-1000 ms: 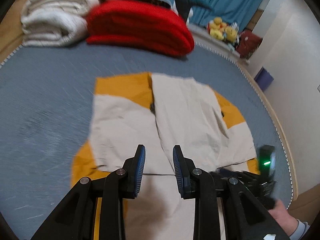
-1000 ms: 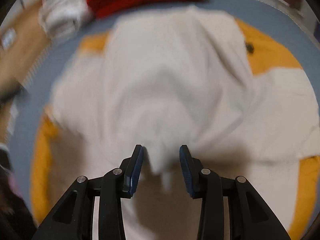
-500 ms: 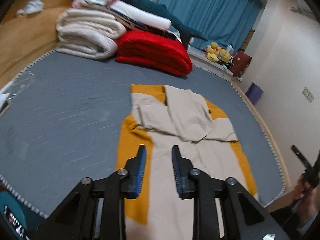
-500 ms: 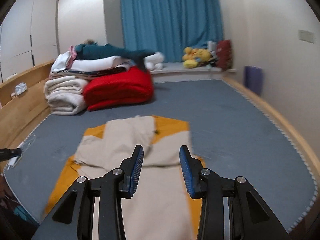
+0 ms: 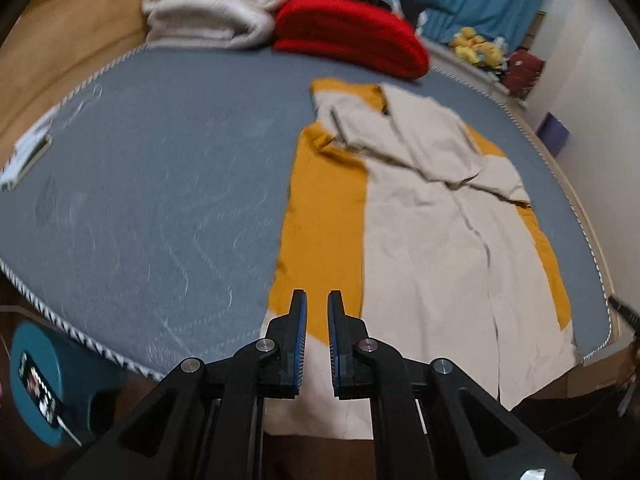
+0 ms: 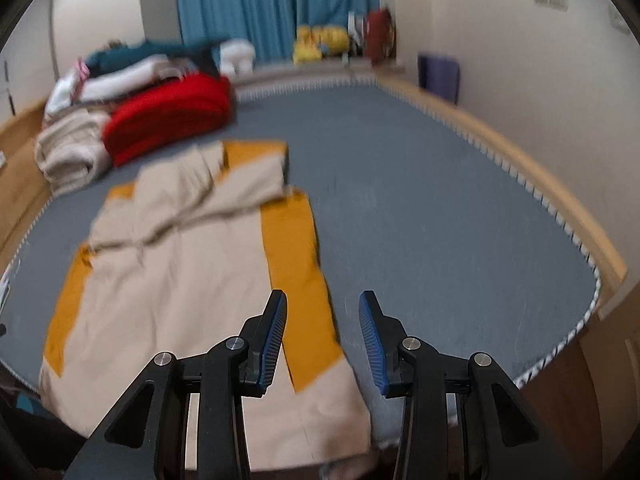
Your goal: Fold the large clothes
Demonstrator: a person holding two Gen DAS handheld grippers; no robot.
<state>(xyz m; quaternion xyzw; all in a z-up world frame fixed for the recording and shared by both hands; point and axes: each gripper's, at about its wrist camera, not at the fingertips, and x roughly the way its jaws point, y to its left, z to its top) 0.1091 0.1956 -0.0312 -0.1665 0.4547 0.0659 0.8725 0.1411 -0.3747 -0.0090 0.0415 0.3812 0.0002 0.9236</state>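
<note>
A large beige and mustard-yellow garment [image 5: 424, 216] lies spread lengthwise on the grey bed, its sleeves folded in across the top and its hem hanging over the near edge. It also shows in the right wrist view [image 6: 180, 264]. My left gripper [image 5: 317, 312] hovers above the garment's near left yellow strip, its jaws a narrow gap apart with nothing between them. My right gripper [image 6: 322, 312] is open and empty above the garment's near right edge.
Folded white bedding [image 5: 212, 8] and a red blanket [image 5: 352, 36] are stacked at the bed's far end. A wooden frame [image 6: 532, 176] rims the grey mattress [image 5: 160, 168]. A teal stool [image 5: 52, 376] stands at the near left. Blue curtains [image 6: 276, 8] and yellow toys [image 6: 320, 40] are behind.
Both grippers have pulled back from the folded sleeves to the bed's near edge. The left jaws have narrowed. The sleeves now lie folded across the chest.
</note>
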